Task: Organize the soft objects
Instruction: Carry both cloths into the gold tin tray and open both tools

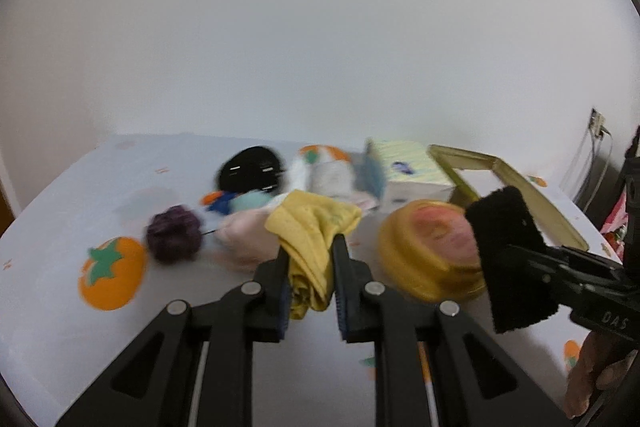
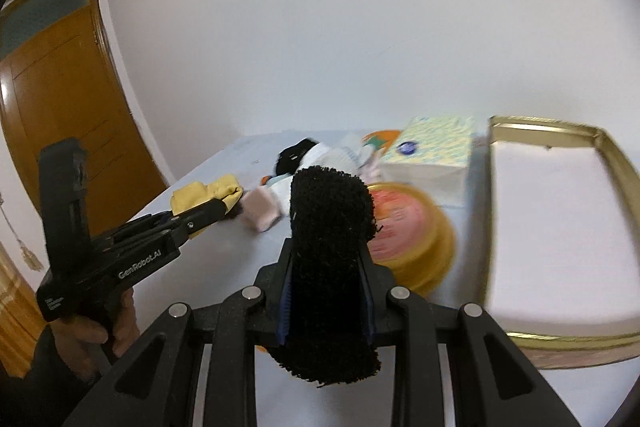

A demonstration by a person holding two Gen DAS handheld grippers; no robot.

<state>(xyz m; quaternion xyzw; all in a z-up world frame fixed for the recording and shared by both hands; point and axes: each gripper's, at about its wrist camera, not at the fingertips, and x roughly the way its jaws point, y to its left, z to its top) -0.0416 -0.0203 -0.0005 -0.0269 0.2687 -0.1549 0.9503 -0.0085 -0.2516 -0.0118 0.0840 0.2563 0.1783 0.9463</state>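
Observation:
My left gripper (image 1: pixel 310 251) is shut on a yellow cloth (image 1: pixel 314 227) and holds it above the table; it also shows in the right wrist view (image 2: pixel 218 205). My right gripper (image 2: pixel 326 247) is shut on a black fuzzy cloth (image 2: pixel 330 247), which shows at the right of the left wrist view (image 1: pixel 506 251). A gold-rimmed open tin (image 2: pixel 560 227) with a white inside lies to the right. A purple fuzzy ball (image 1: pixel 174 239), a pink soft item (image 1: pixel 248 243), and a black soft item (image 1: pixel 250 173) lie on the table.
A yellow round lid with a pink label (image 1: pixel 432 251) lies between the grippers. A tissue box (image 2: pixel 430 155) stands behind it. The tablecloth (image 1: pixel 60 211) is white with orange fruit prints. A wooden door (image 2: pixel 60 99) is at the far left.

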